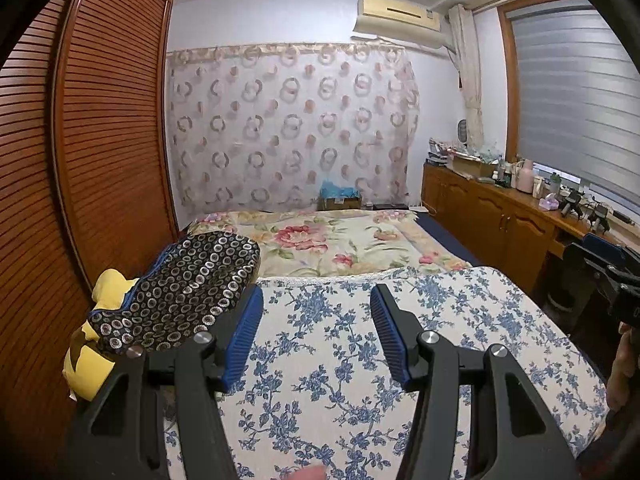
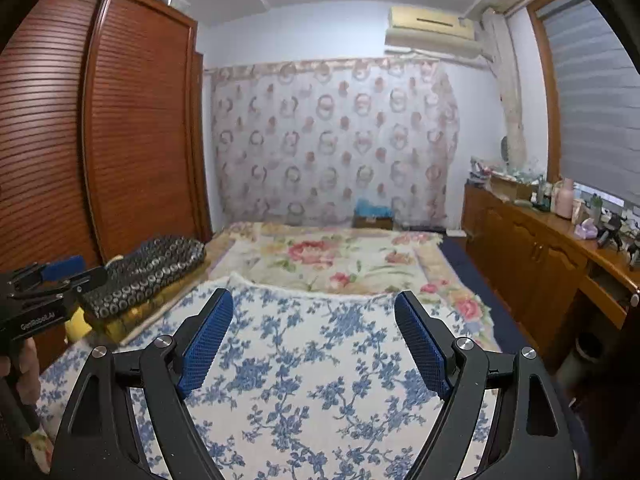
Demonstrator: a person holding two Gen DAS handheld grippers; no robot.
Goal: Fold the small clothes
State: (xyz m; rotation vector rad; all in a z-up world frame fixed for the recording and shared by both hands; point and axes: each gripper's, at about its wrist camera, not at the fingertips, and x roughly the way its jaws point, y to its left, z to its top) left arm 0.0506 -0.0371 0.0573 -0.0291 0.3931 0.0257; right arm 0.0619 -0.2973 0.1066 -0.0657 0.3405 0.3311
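My left gripper (image 1: pixel 316 296) hangs open above a bed spread with a blue-flowered cloth (image 1: pixel 344 360), and nothing is between its blue pads (image 1: pixel 240 336). My right gripper (image 2: pixel 314 298) is also open and empty over the same blue-flowered cloth (image 2: pixel 312 380). A dark cloth with a ring pattern (image 1: pixel 180 292) lies on a yellow thing (image 1: pixel 92 360) at the bed's left side, just left of the left gripper. In the right wrist view that dark cloth (image 2: pixel 148 272) sits beyond the left gripper (image 2: pixel 52 280). A small pink patch (image 1: pixel 308 472) at the bottom edge is too cut off to identify.
A brown slatted wardrobe (image 1: pixel 100 140) runs along the left of the bed. A pink-flowered blanket (image 1: pixel 332 240) covers the far half. A wooden cabinet (image 1: pixel 500 216) with bottles and clutter stands along the right under the window. A person's hand (image 2: pixel 20 364) holds the left gripper's handle.
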